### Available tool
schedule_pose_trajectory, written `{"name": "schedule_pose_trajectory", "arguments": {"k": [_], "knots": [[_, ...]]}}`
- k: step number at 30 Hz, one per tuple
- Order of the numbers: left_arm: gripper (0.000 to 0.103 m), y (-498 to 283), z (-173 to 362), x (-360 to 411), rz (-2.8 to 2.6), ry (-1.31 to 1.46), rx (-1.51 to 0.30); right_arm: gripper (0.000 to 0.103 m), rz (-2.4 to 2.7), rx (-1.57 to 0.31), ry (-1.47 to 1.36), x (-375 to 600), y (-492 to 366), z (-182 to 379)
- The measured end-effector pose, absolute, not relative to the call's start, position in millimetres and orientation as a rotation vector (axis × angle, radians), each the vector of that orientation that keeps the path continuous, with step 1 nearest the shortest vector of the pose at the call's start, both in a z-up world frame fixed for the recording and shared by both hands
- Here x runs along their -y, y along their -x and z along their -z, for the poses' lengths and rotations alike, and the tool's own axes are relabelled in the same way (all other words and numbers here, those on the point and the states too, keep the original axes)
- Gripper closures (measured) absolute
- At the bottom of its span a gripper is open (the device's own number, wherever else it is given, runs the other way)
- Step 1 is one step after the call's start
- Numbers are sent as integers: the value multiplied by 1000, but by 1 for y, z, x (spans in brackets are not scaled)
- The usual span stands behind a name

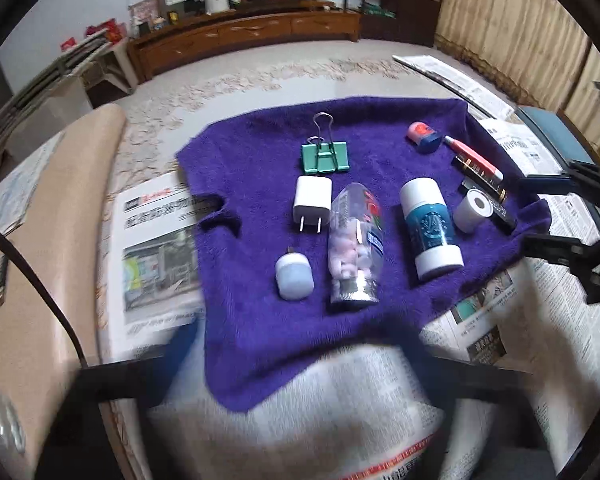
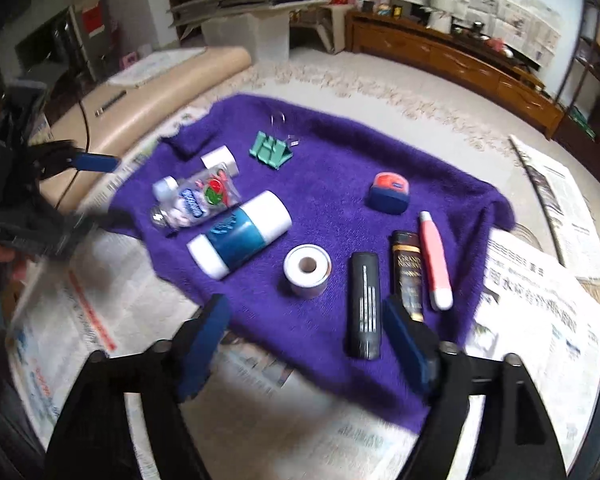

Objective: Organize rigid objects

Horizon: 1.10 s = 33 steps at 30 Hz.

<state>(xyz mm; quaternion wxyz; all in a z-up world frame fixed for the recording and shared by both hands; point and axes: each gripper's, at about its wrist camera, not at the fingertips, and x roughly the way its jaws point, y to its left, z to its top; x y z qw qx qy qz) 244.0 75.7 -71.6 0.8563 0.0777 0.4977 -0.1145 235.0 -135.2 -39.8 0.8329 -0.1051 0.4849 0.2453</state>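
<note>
A purple towel (image 1: 284, 336) (image 2: 340, 160) carries several rigid items: a green binder clip (image 1: 324, 156) (image 2: 271, 149), a white plug (image 1: 311, 203), a clear bottle (image 1: 352, 248) (image 2: 198, 202), a teal-and-white cylinder (image 1: 430, 228) (image 2: 240, 234), a tape roll (image 1: 473, 206) (image 2: 307, 270), a black bar (image 2: 363, 304), a brown tube (image 2: 408, 272), a pink pen (image 2: 434, 260) and a pink-blue sharpener (image 1: 424, 136) (image 2: 390, 192). My left gripper (image 1: 292, 356) (image 2: 88, 194) hovers open over the towel's near-left edge. My right gripper (image 2: 308, 344) (image 1: 548, 216) stands open, empty, near the black bar.
Newspapers (image 1: 160, 248) (image 2: 540, 312) cover the floor around the towel. A beige padded bench (image 1: 40, 240) (image 2: 148, 92) with a black cable lies to the left. A wooden cabinet (image 1: 252, 36) and shelves line the far wall beyond the carpet.
</note>
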Motion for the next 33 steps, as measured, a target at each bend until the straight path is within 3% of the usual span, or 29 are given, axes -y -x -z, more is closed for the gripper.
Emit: {"name": "schedule_pose_trajectory", "arguments": {"k": [2, 16, 33], "knots": [[0, -230, 64, -75, 256, -134, -1033, 0, -483, -1011, 202, 138, -221, 28], [0, -134, 30, -74, 105, 73, -897, 0, -232, -944, 9, 145, -116, -28], [0, -72, 15, -57, 1, 126, -883, 0, -82, -935, -14, 155, -50, -16]]}}
